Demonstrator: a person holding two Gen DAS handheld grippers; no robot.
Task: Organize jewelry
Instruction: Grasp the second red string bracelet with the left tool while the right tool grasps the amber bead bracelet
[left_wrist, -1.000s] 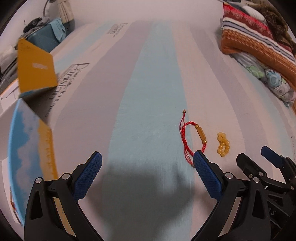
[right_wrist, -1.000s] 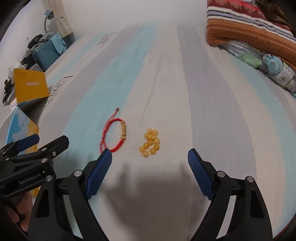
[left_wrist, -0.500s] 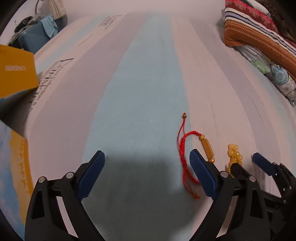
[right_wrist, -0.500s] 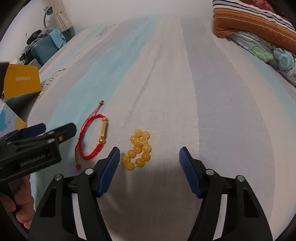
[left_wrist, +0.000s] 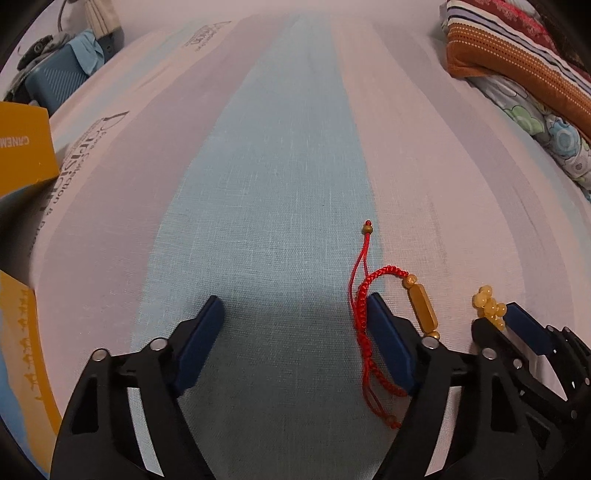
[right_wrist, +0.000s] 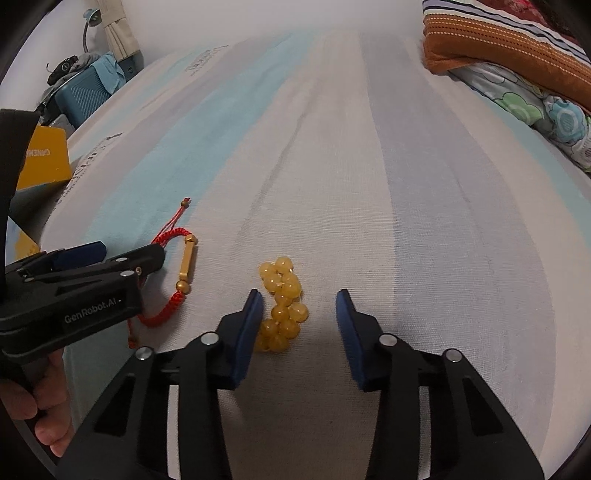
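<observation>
A red cord bracelet (left_wrist: 364, 332) with a gold tube bead (left_wrist: 423, 310) lies on the striped bedsheet (left_wrist: 288, 166). My left gripper (left_wrist: 293, 299) is low over it with its jaws closing. Its right finger stands inside the loop, with the cord on its inner side and the gold tube outside. A yellow bead bracelet (right_wrist: 282, 302) lies bunched between the closing jaws of my right gripper (right_wrist: 300, 295), close to the left pad (right_wrist: 251, 321); the right pad is apart from it. The right wrist view also shows the left gripper (right_wrist: 122, 256) beside the red bracelet (right_wrist: 186, 258).
A yellow box (left_wrist: 22, 155) and a blue-and-yellow box (left_wrist: 22, 350) stand at the bed's left edge. Folded striped and floral blankets (left_wrist: 517, 66) are piled at the far right. A teal case (right_wrist: 85, 88) sits beyond the bed. A person's hand (right_wrist: 44, 406) holds the left gripper.
Both grippers have come down toward the sheet and their jaws have narrowed. The beads now lie between the right jaws, and the left gripper's right finger sits in the red loop.
</observation>
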